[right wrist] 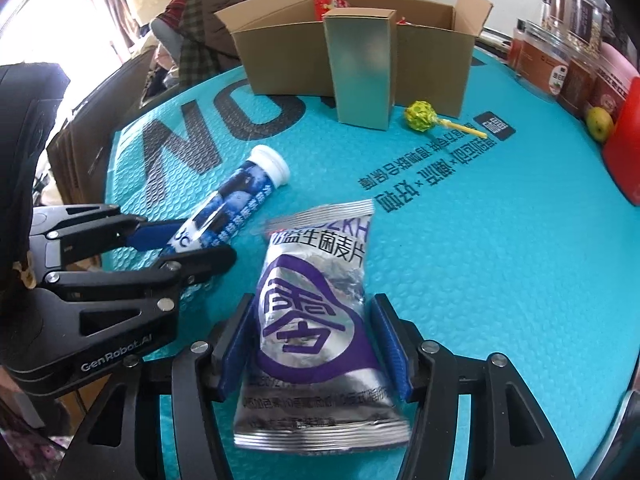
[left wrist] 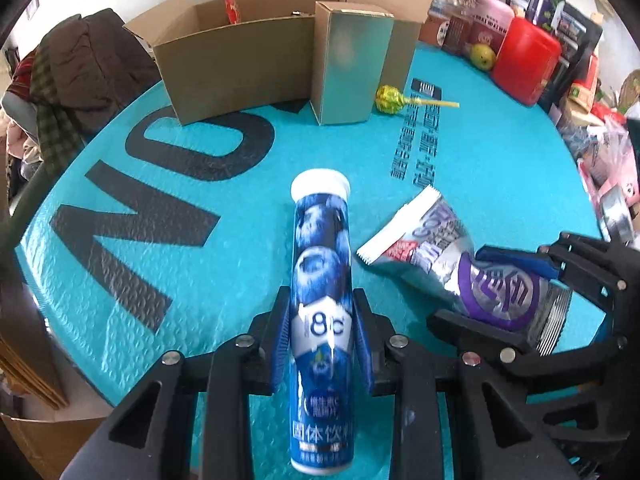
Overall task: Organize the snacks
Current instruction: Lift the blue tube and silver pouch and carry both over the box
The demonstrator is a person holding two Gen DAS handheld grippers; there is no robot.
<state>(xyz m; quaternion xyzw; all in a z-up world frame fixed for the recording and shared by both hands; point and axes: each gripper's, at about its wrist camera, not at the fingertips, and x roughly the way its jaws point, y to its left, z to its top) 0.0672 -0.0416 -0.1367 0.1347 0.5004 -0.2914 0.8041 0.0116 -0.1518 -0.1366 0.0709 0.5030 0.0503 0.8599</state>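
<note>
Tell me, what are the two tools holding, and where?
The left tool pinches the blueberry tube around its middle. The silver packet lies between the right tool's pads, but the right pad stands clear, so it isn't gripped.

You have bright daylight in both views. In the right wrist view it pours in from the upper left, where the window area is blown out to white. The silver snack packet throws back sharp glare off its foil, and the blue tube shows a thin white highlight along its side. Shadows on the teal mat are soft and short. Your fisheye lenses bend the cardboard box and darken the corners. The far shelf clutter looks soft, slightly smeared
</note>
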